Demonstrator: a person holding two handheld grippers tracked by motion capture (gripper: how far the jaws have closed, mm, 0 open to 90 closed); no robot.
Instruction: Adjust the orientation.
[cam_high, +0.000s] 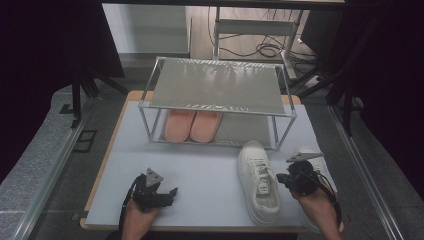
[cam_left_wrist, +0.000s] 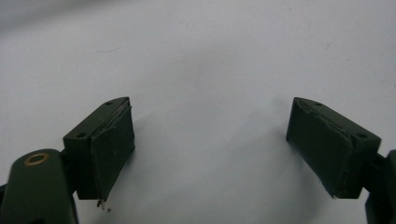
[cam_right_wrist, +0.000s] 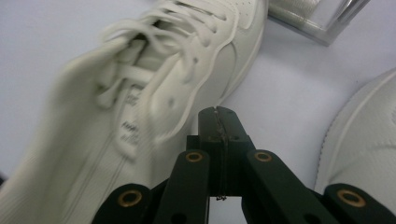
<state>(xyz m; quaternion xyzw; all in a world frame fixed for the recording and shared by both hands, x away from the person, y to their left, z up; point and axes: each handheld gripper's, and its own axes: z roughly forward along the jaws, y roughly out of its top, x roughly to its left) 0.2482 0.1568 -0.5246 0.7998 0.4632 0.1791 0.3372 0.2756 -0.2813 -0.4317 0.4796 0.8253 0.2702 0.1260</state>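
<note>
A white lace-up sneaker (cam_high: 257, 182) lies on the white mat, toe toward the rack. My right gripper (cam_high: 281, 178) sits just right of it, at its side. In the right gripper view the jaws (cam_right_wrist: 218, 126) are pressed flat together with nothing between them, beside the sneaker's (cam_right_wrist: 140, 112) side wall and not gripping it. A second white sneaker (cam_high: 316, 156) lies behind my right hand and is partly hidden; its edge (cam_right_wrist: 364, 154) shows at the right. My left gripper (cam_high: 171, 193) rests at the front left, jaws wide apart (cam_left_wrist: 210, 140) over bare mat.
A metal shoe rack (cam_high: 217, 85) with a mesh top shelf stands at the back of the table. A pair of pink slippers (cam_high: 192, 125) sits on its lower level. The white mat (cam_high: 200, 165) covers the wooden tabletop. Chairs and cables lie beyond.
</note>
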